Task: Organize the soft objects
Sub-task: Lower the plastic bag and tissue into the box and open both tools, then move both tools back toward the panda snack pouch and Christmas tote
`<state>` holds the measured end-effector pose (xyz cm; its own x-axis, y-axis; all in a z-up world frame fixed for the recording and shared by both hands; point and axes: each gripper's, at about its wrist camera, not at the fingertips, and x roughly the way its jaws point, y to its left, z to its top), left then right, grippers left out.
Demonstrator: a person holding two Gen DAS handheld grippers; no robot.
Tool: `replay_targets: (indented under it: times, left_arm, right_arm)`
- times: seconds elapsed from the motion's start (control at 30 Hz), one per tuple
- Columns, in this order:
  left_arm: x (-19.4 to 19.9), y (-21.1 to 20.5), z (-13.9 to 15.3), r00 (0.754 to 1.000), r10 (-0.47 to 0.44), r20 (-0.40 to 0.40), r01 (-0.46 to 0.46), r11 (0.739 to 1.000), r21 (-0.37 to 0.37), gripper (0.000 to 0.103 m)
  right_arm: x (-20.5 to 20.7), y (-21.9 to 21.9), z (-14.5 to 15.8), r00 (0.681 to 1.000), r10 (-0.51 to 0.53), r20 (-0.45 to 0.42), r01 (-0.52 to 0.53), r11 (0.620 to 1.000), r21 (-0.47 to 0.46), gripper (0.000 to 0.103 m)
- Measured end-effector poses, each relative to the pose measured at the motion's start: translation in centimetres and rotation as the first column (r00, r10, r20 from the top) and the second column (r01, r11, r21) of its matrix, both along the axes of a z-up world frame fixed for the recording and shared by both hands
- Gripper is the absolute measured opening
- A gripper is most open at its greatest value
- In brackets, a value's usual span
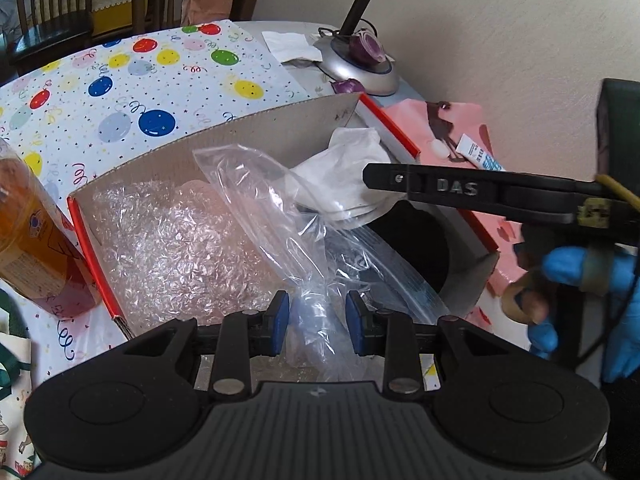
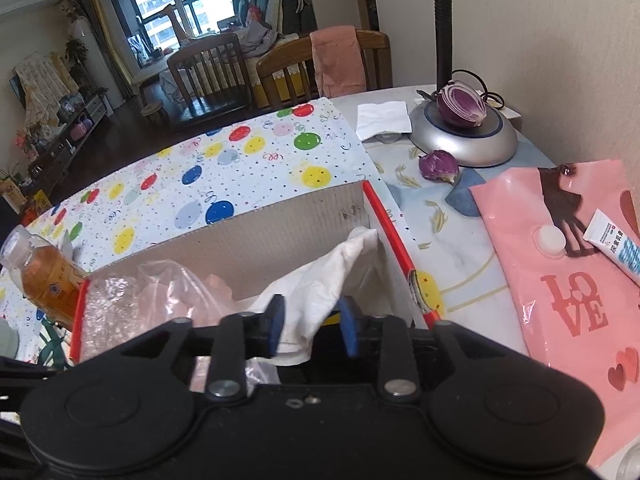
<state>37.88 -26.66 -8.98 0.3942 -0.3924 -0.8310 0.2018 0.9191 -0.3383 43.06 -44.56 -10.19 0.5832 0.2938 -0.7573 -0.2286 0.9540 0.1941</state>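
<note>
An open cardboard box point(image 1: 260, 132) with red edges holds bubble wrap point(image 1: 172, 248), a clear plastic bag point(image 1: 256, 196) and a white cloth point(image 1: 344, 172). My left gripper point(image 1: 318, 322) is at the box's near edge, shut on the bag's bunched lower end, and the bag stands up from it. My right gripper point(image 2: 312, 326) is open over the box's point(image 2: 280, 232) right end. The white cloth point(image 2: 332, 272) lies loose between its blue pads and drapes against the box corner. In the left wrist view, the right gripper point(image 1: 372, 178) reaches in from the right, held by a blue-gloved hand point(image 1: 580, 272).
A bottle of orange liquid point(image 2: 44, 276) stands against the box's left side. Right of the box lie a pink LOVE bag point(image 2: 560, 260) and a white tube point(image 2: 616, 248). Behind are a lamp base point(image 2: 464, 144) with half an onion point(image 2: 460, 106), a napkin point(image 2: 384, 120) and chairs.
</note>
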Motion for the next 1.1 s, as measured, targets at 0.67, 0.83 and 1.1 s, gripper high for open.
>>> replay_targets:
  times: [0.67, 0.83, 1.1]
  left_arm:
    - [-1.8, 0.4, 1.5, 0.995, -0.02, 0.094, 0.022, 1.0, -0.011, 0.069]
    - [-3.6, 1.9, 3.3, 0.989, -0.016, 0.146, 0.02, 0.999, -0.028, 0.069]
    - [-6.6, 5.8, 6.5, 0.975, 0.016, 0.222, -0.005, 0.999, -0.049, 0.07]
  right_arm:
    - [-3.9, -2.0, 2.6, 0.998, 0.017, 0.057, -0.023, 0.994, 0.105, 0.059]
    - [-5.6, -2.1, 4.2, 0.995, 0.03, 0.097, -0.043, 0.989, 0.141, 0.066]
    - [-8.5, -0.8, 6.9, 0.986, 0.063, 0.152, -0.088, 0.983, 0.162, 0.074]
